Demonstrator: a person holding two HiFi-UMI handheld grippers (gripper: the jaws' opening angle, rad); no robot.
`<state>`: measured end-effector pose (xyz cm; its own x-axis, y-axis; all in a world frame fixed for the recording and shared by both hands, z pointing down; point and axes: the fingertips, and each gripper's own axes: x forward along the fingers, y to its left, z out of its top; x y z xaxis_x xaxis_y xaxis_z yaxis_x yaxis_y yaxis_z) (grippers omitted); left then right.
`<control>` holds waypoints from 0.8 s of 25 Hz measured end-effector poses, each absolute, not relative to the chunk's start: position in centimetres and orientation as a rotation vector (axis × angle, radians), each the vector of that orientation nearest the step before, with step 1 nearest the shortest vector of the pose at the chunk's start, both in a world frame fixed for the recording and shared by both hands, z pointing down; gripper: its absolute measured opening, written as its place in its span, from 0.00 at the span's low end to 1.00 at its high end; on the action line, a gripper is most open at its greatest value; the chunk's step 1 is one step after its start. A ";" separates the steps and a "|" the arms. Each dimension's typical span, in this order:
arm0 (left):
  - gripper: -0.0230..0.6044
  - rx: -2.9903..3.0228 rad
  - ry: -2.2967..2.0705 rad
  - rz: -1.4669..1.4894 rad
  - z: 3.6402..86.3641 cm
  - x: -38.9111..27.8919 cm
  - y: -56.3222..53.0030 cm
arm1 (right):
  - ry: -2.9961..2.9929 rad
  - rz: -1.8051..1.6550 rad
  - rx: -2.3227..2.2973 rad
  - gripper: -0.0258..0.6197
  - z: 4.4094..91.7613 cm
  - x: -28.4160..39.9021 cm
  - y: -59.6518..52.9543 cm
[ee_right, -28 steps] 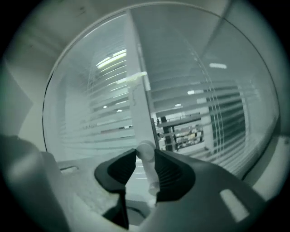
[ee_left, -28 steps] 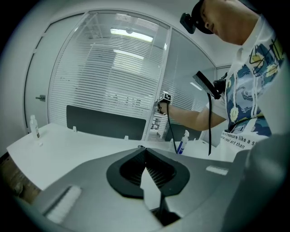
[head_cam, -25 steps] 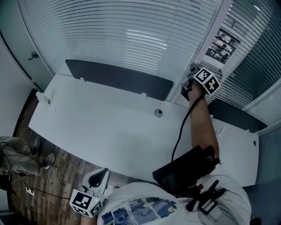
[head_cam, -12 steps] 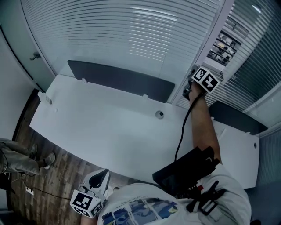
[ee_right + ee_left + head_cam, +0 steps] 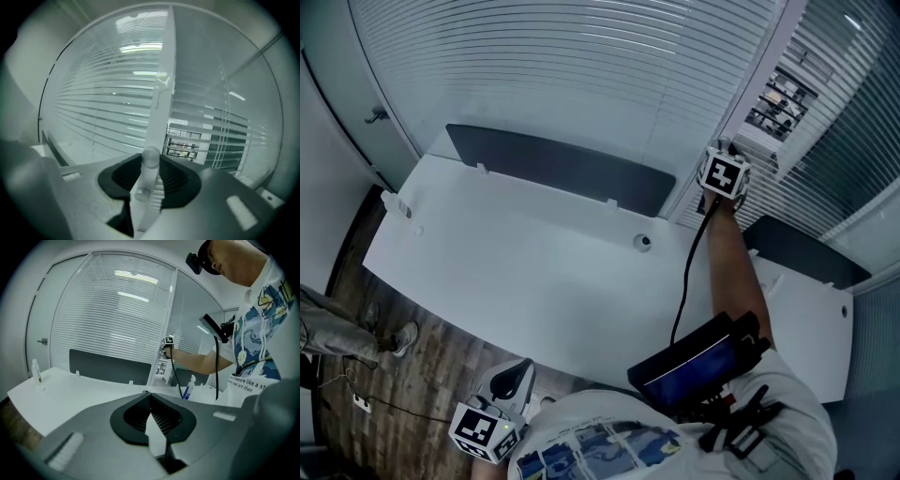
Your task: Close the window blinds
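Note:
White slatted blinds (image 5: pixel 581 75) cover the window behind the white desk (image 5: pixel 534 272). My right gripper (image 5: pixel 719 150) is raised at the frame between two blinds, an outstretched arm behind it. In the right gripper view its jaws are shut on the clear tilt wand (image 5: pixel 151 159), which runs up along the white frame (image 5: pixel 164 79) with the slats (image 5: pixel 103 108) to its left. My left gripper (image 5: pixel 516 375) hangs low by the desk's near edge, beside my body. In the left gripper view that gripper (image 5: pixel 149 394) is shut with nothing in it.
A dark panel (image 5: pixel 553 169) stands along the desk's back edge, and a round grommet (image 5: pixel 644 242) sits near it. A spray bottle (image 5: pixel 189 386) and a small bottle (image 5: pixel 35 371) stand on the desk. Another person's legs (image 5: pixel 337 328) show at far left on the wood floor.
My right gripper has twisted on the wand, its marker cube turning and shifting slightly up. The bright reflection on the slats has faded. The left gripper has stayed put.

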<state>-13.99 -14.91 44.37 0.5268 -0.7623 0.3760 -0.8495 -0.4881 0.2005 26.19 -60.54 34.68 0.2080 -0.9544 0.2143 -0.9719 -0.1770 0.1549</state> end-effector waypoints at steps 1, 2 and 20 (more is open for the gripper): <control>0.05 2.408 -1.332 0.337 44.4 -14.0 -14.9 | -1.833 0.063 2.213 0.23 34.5 25.9 -60.7; 0.05 2.407 -1.332 0.337 44.5 -14.1 -14.9 | -1.842 0.049 2.206 0.23 34.3 25.7 -60.8; 0.05 2.472 -1.285 0.313 43.5 -15.1 -14.2 | -1.958 0.165 1.995 0.23 38.9 23.1 -54.6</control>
<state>-15.10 -14.25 43.48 0.5676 -0.7483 0.3434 -0.8224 -0.5350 0.1935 23.07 -54.56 38.88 0.0436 -0.9479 0.3157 -0.9873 0.0073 0.1584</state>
